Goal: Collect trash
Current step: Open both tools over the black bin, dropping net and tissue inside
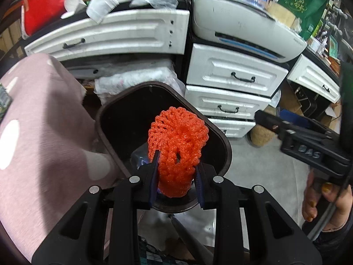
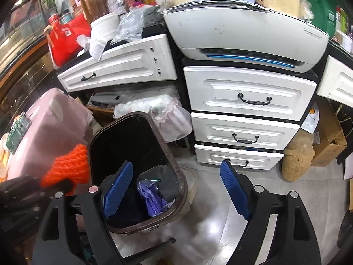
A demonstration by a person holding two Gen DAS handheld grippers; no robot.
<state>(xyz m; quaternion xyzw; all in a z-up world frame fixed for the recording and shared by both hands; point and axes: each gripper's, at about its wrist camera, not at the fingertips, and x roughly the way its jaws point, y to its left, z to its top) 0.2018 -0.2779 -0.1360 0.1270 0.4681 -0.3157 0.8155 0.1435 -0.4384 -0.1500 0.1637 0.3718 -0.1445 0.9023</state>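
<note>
My left gripper (image 1: 176, 161) is shut on an orange foam fruit net (image 1: 178, 141) and holds it over the open mouth of a dark brown trash bin (image 1: 103, 114). The net also shows blurred at the left of the right wrist view (image 2: 70, 165), beside the bin (image 2: 97, 137). The bin holds purple crumpled trash (image 2: 152, 196) at its bottom. My right gripper (image 2: 176, 181) is open and empty, above the bin's right rim and the floor. It shows at the right of the left wrist view (image 1: 260, 116), held by a hand.
A white drawer cabinet (image 2: 245, 128) stands behind the bin with a printer (image 2: 242, 35) on top. A pink cloth-covered table (image 1: 39, 119) is at the left. Clear plastic bags (image 2: 167, 112) lie behind the bin. A brown sack (image 2: 297, 161) sits on the floor.
</note>
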